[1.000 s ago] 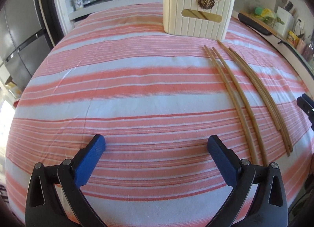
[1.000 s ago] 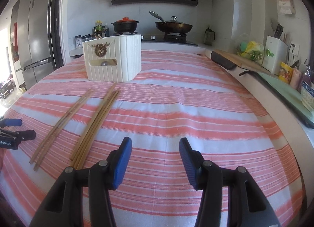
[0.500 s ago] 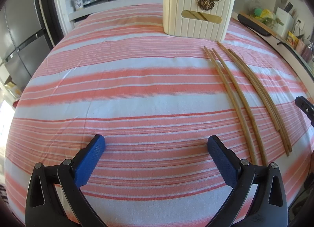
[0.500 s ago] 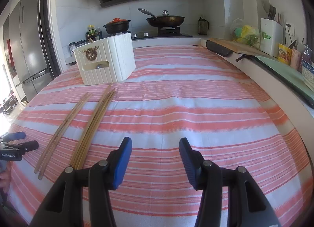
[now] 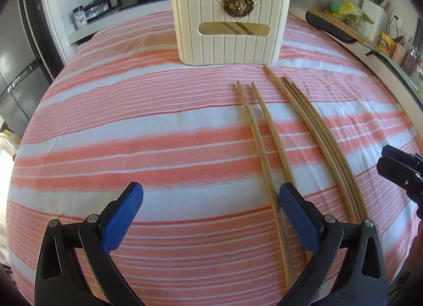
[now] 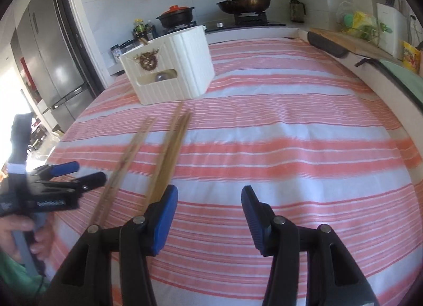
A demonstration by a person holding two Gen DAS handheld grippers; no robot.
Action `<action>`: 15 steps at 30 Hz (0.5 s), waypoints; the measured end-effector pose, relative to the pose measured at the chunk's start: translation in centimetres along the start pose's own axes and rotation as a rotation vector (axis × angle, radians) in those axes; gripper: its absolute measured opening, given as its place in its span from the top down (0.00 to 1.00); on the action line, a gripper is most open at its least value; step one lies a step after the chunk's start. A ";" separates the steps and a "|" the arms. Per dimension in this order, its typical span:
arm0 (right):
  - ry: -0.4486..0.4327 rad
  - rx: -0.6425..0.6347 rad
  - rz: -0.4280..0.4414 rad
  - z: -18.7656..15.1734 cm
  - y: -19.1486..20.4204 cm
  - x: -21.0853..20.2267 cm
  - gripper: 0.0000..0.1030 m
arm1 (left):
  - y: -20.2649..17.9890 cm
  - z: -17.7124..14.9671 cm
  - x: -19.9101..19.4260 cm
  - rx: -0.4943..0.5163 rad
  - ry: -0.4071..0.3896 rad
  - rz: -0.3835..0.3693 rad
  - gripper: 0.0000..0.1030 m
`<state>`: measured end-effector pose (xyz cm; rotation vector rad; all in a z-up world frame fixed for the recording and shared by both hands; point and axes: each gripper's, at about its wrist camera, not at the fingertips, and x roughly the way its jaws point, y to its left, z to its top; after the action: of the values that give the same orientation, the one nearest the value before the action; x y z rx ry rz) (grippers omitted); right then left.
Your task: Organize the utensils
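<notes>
Several wooden chopsticks [image 5: 267, 147] lie side by side on the pink striped tablecloth [image 5: 132, 126], in two bunches, and show blurred in the right wrist view [image 6: 164, 152]. A cream ribbed utensil holder [image 5: 230, 23] with a gold stag emblem stands behind them; it shows in the right wrist view [image 6: 169, 68] too. My left gripper [image 5: 211, 213] is open and empty, its right finger over the near ends of the left bunch. My right gripper [image 6: 210, 216] is open and empty, just right of the chopsticks.
A stove with a black pot [image 6: 175, 16] and a pan [image 6: 243, 3] stands behind the table. A fridge [image 6: 47, 63] is at the left. A counter with a dark tray [image 6: 327, 45] and packets runs along the right edge.
My left gripper has moved right and forward, so the chopsticks and holder are nearer. My right gripper has swung left toward the chopsticks.
</notes>
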<state>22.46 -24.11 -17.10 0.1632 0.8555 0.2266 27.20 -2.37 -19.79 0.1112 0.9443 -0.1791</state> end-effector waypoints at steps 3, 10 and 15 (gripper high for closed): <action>0.076 -0.033 0.031 0.7 1.3 2.1 0.58 | 0.3 -0.3 0.4 -0.002 0.003 0.003 0.01; 0.137 -0.116 -0.051 1.0 2.9 3.9 0.75 | 0.9 0.0 0.8 -0.029 0.004 0.007 0.00; 0.163 -0.263 -0.177 1.0 5.3 4.7 0.91 | -0.3 0.6 0.6 0.013 -0.010 -0.019 0.30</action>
<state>25.53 -17.87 -18.64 -0.1788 0.9868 0.1863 27.91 -2.86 -19.92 0.1131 0.9343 -0.2033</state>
